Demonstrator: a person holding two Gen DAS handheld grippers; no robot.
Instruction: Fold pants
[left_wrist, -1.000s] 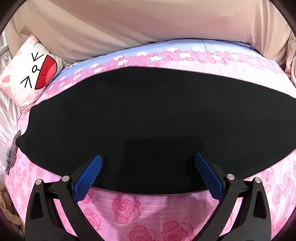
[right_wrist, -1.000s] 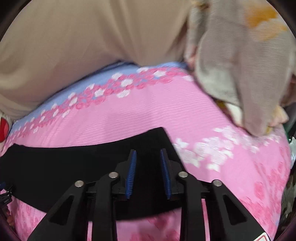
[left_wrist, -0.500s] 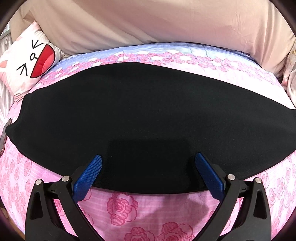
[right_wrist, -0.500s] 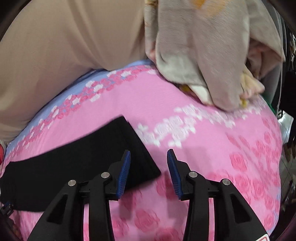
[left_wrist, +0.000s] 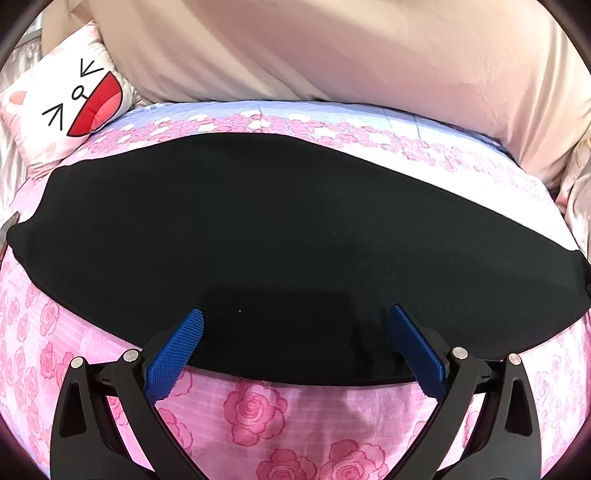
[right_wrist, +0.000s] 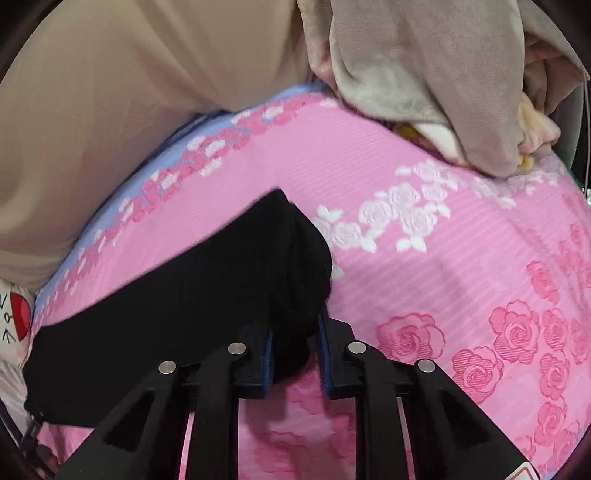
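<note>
Across the pink rose-print bed sheet (left_wrist: 255, 406) the black fabric pants (left_wrist: 258, 229) lie lengthwise, left to right. Right claw (right_wrist: 295, 354) is closing on their bunched right end; left claw (left_wrist: 295, 343) gapes apart over the near edge.

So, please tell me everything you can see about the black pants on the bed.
The black pants are plain, matte, soft-looking cloth, lying as one long flat band across the pink rose-print bedspread. No seams, pockets or waistband can be made out. The right gripper is closing on one bunched end, which bulges up between its blue pads. The left gripper stands wide open over the near edge; whether it touches the cloth cannot be told.
</note>
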